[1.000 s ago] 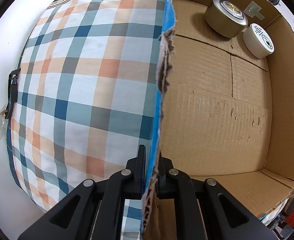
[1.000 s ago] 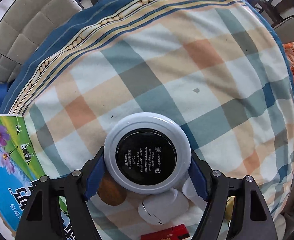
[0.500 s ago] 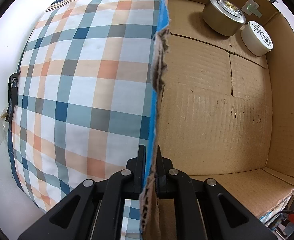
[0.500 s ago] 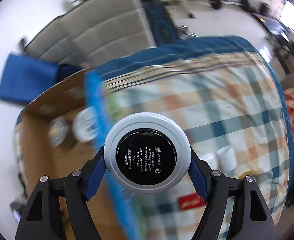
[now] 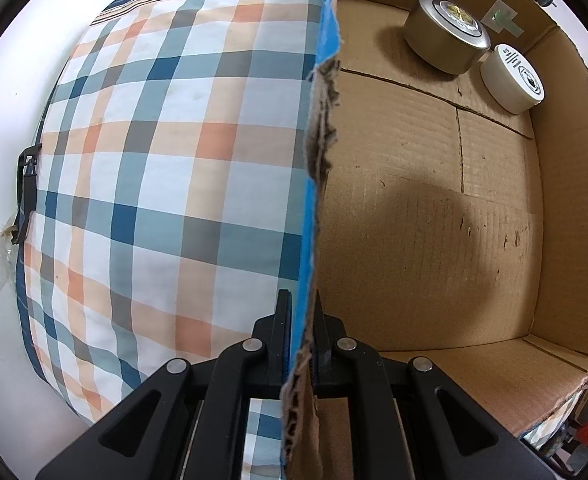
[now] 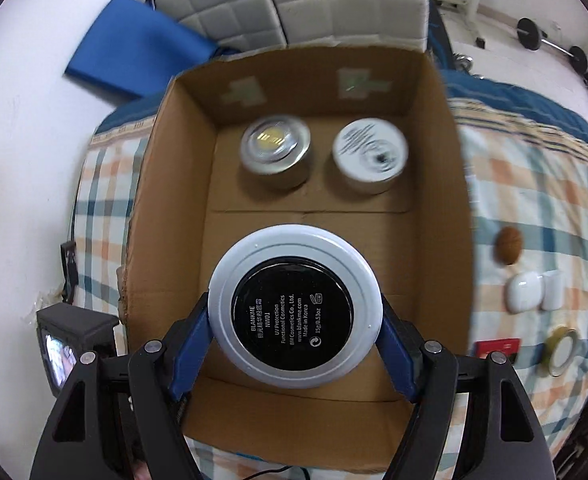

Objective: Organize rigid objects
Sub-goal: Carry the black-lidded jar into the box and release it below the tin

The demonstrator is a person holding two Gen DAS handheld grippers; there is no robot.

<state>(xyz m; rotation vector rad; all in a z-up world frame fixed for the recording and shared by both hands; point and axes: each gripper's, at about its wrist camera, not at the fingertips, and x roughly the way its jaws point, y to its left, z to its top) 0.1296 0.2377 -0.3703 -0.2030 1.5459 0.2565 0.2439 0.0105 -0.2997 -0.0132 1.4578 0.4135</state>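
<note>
In the left wrist view, the left gripper (image 5: 299, 322) is closed on the torn side wall of one cardboard box (image 5: 434, 240), one finger outside and one finger inside. The box stands on a checked blanket (image 5: 166, 168). Inside the box, at about 1 o'clock, there are two round containers: one gold tin (image 5: 446, 38) and one white jar (image 5: 512, 78), just beside each other near the far wall. A dark round shadow lies on the box floor at the centre. Two pieces of green tape (image 5: 502, 18) are on the far wall. In the right wrist view, the right gripper (image 6: 294, 330) grips one round white compact (image 6: 294, 306) between its blue pads (image 6: 188, 344); its black label faces the camera, and it is held above the open box (image 6: 430, 216), at about 6 o'clock of the opening. Only this view shows five small things on the blanket at 3 to 4 o'clock outside the box: one brown oval object (image 6: 509, 245), one white case (image 6: 524, 291), one small white cup (image 6: 552, 290), one red flat object (image 6: 498, 349) and one gold-rimmed round lid (image 6: 562, 350). The left gripper body (image 6: 74, 340) is seen at 8 o'clock.
</note>
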